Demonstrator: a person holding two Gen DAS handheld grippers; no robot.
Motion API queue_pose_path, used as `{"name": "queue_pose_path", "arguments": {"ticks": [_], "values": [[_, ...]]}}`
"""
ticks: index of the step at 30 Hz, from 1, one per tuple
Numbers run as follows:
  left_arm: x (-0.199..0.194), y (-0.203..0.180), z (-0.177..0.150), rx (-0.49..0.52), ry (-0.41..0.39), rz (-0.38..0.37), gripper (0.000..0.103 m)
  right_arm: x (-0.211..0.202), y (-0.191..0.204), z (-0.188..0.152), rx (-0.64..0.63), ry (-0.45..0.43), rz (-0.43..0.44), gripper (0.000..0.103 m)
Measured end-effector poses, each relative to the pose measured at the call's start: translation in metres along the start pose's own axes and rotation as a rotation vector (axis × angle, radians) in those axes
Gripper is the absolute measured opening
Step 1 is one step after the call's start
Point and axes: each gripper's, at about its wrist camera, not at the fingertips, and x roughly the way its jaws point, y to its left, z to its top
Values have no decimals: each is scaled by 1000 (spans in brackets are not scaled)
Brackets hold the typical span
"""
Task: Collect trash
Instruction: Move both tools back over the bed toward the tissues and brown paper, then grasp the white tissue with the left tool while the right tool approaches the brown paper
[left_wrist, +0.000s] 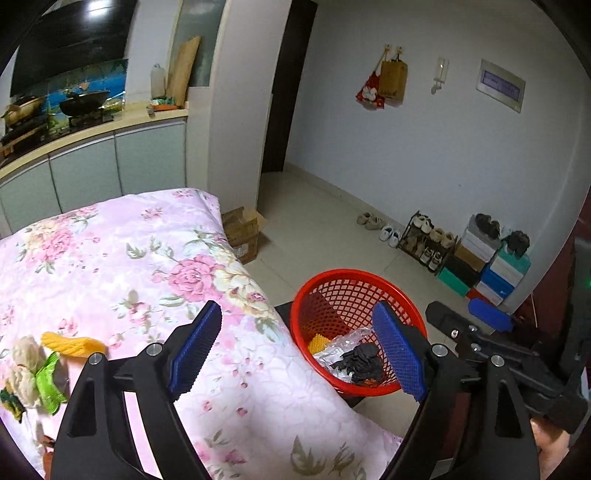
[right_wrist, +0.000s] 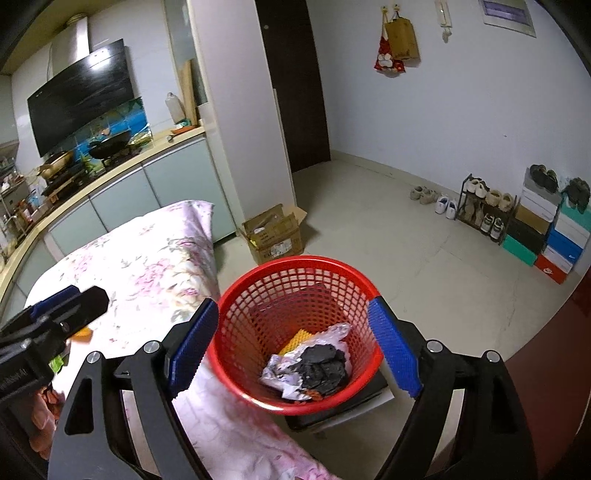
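A red mesh basket (left_wrist: 354, 280) (right_wrist: 295, 264) stands beside the floral-covered table (left_wrist: 129, 258). It holds a black crumpled piece (right_wrist: 325, 365), a silvery wrapper (right_wrist: 280, 373) and a yellow scrap (right_wrist: 295, 341). My right gripper (right_wrist: 293, 306) hangs open above the basket, nothing between its pads. My left gripper (left_wrist: 295, 314) is open and empty over the table's edge next to the basket. On the cloth at the left lie a yellow piece (left_wrist: 74, 345), a green wrapper (left_wrist: 50, 384) and white crumpled tissue (left_wrist: 24, 354).
The basket rests on a dark stool (right_wrist: 369, 398). An open cardboard box (right_wrist: 273, 232) sits on the floor past the table. A shoe rack (right_wrist: 484, 206) and stacked shoe boxes (right_wrist: 554, 236) line the far wall. A kitchen counter (left_wrist: 92, 129) runs behind the table.
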Motion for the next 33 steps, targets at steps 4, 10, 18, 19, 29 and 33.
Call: {"name": "queue_pose_path", "arguments": {"ticks": [4, 10, 18, 19, 29, 33], "values": [[-17, 11, -2, -17, -23, 18, 81, -4, 12, -4, -18, 0, 13, 80], [-41, 34, -9, -38, -50, 67, 81, -10, 33, -9, -45, -2, 40, 80], [-76, 75, -18, -76, -87, 143, 81, -16, 66, -14, -90, -11, 87, 81], [-79, 79, -19, -79, -89, 152, 81, -16, 69, -15, -96, -11, 95, 81], [-108, 132, -32, -144, -95, 243, 81, -15, 108, -17, -154, 4, 164, 81], [-119, 158, -37, -185, -89, 273, 81, -10, 116, -19, -167, 18, 187, 81]]}}
